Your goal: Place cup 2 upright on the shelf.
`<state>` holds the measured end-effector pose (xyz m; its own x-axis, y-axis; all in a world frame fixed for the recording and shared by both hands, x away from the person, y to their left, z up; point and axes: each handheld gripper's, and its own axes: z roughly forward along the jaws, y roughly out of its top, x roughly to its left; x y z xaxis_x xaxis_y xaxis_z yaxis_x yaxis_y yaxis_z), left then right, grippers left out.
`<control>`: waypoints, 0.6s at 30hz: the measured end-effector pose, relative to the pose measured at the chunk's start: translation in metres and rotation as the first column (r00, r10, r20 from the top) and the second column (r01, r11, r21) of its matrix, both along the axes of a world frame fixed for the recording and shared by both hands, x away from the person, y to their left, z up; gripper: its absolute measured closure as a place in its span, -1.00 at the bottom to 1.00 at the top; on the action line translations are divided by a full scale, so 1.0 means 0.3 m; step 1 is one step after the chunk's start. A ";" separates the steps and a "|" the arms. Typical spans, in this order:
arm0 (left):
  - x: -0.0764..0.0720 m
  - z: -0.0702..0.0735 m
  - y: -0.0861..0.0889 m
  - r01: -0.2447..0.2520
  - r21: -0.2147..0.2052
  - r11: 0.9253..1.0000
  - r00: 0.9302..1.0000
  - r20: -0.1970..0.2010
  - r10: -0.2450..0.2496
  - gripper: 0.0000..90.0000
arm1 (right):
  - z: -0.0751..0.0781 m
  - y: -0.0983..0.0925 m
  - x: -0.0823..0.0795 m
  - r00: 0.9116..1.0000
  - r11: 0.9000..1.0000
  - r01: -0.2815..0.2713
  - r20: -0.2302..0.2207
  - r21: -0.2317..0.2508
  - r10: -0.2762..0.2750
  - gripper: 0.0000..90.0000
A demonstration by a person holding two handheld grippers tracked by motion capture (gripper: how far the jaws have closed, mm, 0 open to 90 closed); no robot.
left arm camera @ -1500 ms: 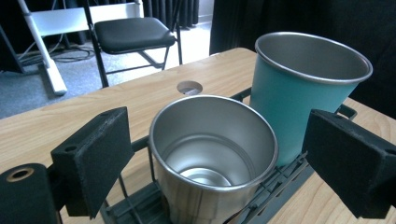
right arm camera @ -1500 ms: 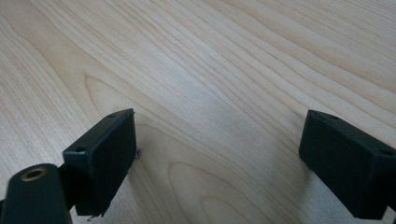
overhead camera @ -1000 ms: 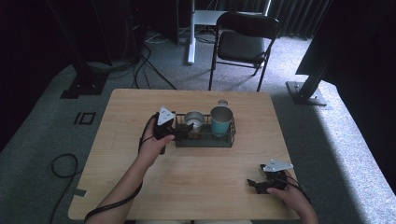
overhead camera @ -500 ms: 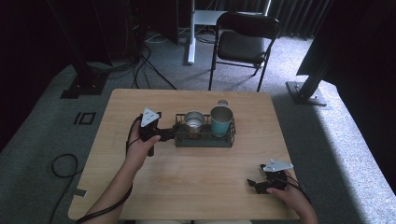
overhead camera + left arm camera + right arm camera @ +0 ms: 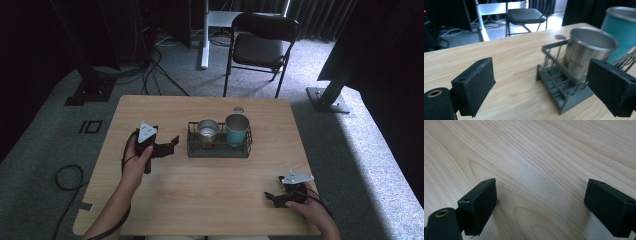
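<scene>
Beyond the wooden surface, a dark room holds a folding chair and floor cables. Mid-surface sits a wire rack carrying 2 cups, steel and teal. The left claw, wide open and empty, sits just beside the rack; next, likely, closing in on a cup. The right claw rests open, empty, near the front edge.

High view: above the person's side, facing forward and down on the table.
Left gripper view: low, close behind its jaws, facing the wire rack just ahead.
Right gripper view: tilted down, very near bare tabletop.
Shared: rack, tabletop.
</scene>
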<state>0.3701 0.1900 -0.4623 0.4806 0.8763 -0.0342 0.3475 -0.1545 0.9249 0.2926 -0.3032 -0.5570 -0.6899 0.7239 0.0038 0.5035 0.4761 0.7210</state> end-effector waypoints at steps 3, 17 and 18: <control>-0.010 -0.008 0.015 -0.008 0.010 1.000 1.000 -0.004 0.008 -0.80 | 0.000 0.000 0.000 1.000 1.000 0.000 0.000 0.000 0.000 -0.76; -0.088 -0.081 0.094 -0.061 0.021 0.998 0.997 -0.048 0.062 -0.80 | 0.000 0.000 0.000 1.000 1.000 0.000 0.000 0.000 0.000 -0.76; -0.097 -0.090 0.100 -0.064 0.023 0.998 0.997 -0.049 0.065 -0.80 | 0.000 0.000 0.000 1.000 1.000 0.000 0.000 0.000 0.000 -0.76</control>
